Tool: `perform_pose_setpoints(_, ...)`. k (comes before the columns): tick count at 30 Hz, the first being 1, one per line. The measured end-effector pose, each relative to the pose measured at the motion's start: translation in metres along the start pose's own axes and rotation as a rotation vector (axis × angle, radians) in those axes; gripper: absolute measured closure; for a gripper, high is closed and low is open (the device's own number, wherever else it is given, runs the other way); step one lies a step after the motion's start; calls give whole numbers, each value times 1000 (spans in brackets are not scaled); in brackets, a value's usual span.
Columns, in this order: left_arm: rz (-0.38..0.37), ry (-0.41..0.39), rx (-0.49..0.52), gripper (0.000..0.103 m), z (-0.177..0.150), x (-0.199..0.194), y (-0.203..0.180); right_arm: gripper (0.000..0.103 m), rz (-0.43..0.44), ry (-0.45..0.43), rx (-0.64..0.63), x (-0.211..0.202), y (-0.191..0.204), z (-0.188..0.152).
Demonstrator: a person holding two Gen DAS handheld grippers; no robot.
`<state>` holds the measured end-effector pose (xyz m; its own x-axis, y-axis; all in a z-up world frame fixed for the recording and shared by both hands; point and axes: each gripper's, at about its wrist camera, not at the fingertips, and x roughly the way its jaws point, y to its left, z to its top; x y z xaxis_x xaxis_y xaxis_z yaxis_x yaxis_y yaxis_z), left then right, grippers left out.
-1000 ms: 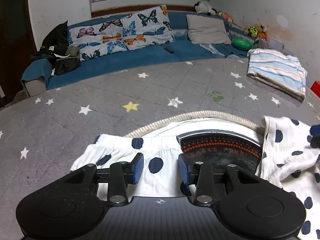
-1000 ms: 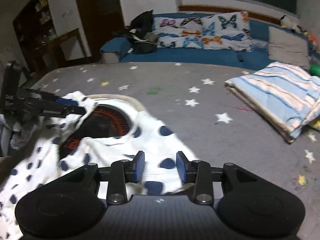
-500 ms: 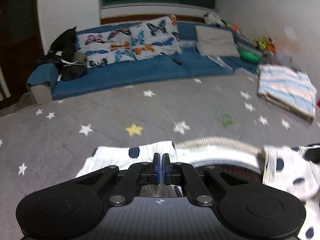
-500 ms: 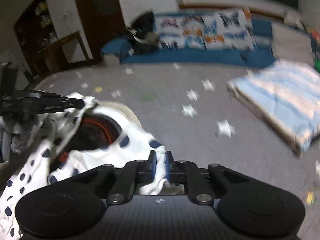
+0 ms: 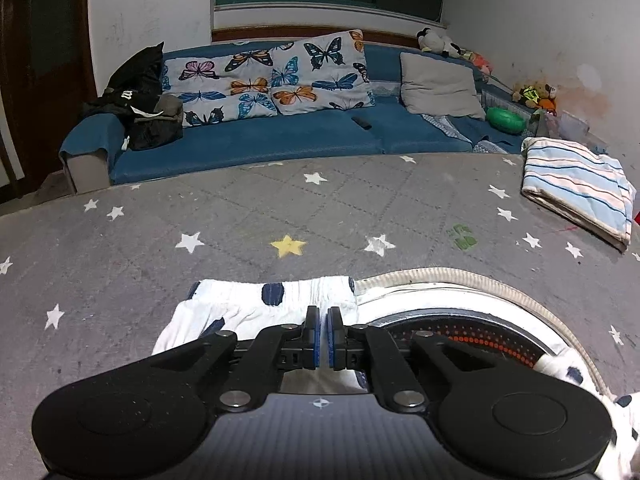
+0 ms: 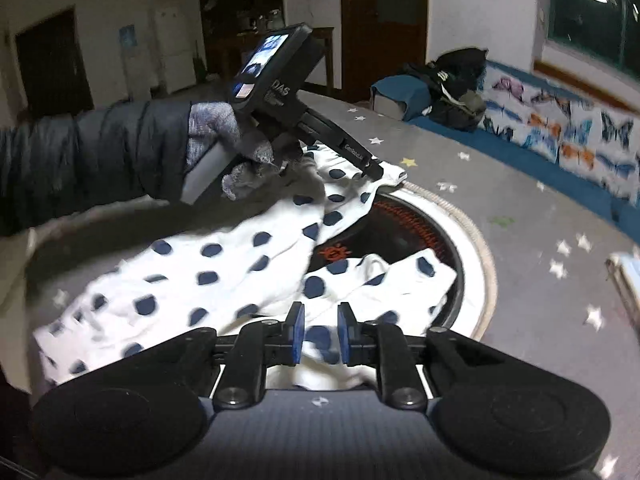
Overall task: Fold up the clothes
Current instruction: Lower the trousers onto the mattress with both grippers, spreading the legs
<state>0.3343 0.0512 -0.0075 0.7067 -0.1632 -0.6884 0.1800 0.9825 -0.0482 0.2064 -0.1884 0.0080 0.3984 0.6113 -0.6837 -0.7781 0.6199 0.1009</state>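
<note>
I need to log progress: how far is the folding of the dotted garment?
Done: a striped blue-and-white cloth lies folded on the star mat. In hand: the left gripper is shut on the white navy-dotted garment; the right gripper stands slightly open over it. Left: every fold; it lies crumpled.

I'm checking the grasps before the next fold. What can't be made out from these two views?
- Left wrist view: what the left gripper pinches; the nearly shut fingers hide the contact with the polka-dot garment.
- Right wrist view: whether the right gripper actually grips the cloth between its parted pads; the fold is blurred.
- Right wrist view: the round heater is mostly covered by the garment.
- Right wrist view: the striped blanket is cut off by the edge.
</note>
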Motion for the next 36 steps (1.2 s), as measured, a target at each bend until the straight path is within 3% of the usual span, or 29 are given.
perform_pose_setpoints(3,-3,1,1,98,-1,-2,0,84,-5,-34,111,-9,-16,3)
perform_pose_setpoints(6,-19,6,11,98,-3,-4,-4,67,-69,-32,220,-4,-42,6)
perform_pose_setpoints(7,-23,6,19,97,-4,-5,-6,66,-74,-14,250,1,-49,6)
perform_pose_setpoints(10,-43,12,39,90,-6,-6,-11,66,-70,51,318,23,-66,0)
perform_pose_setpoints(15,-44,19,70,87,-8,-3,-17,69,-33,106,368,47,-75,-3)
perform_pose_setpoints(16,-44,21,70,87,-9,-2,-17,80,-28,114,361,49,-74,-3)
perform_pose_setpoints(17,-42,23,70,87,-9,0,-17,83,-28,118,349,50,-73,-3)
perform_pose_setpoints(20,-38,26,68,87,-9,4,-16,85,-84,111,248,42,-63,5)
perform_pose_setpoints(23,-26,24,70,87,-8,7,-15,85,-206,101,87,32,-56,17)
perform_pose_setpoints(29,-7,14,55,87,-5,14,-9,85,-592,121,-281,27,-66,38)
perform_pose_setpoints(33,5,1,50,87,-2,17,-6,84,-799,113,-372,33,-91,43)
perform_pose_setpoints(34,8,-5,47,87,-2,18,-6,79,-854,112,-394,36,-97,44)
perform_pose_setpoints(36,14,-14,35,87,-1,18,-3,75,-836,101,-312,34,-106,44)
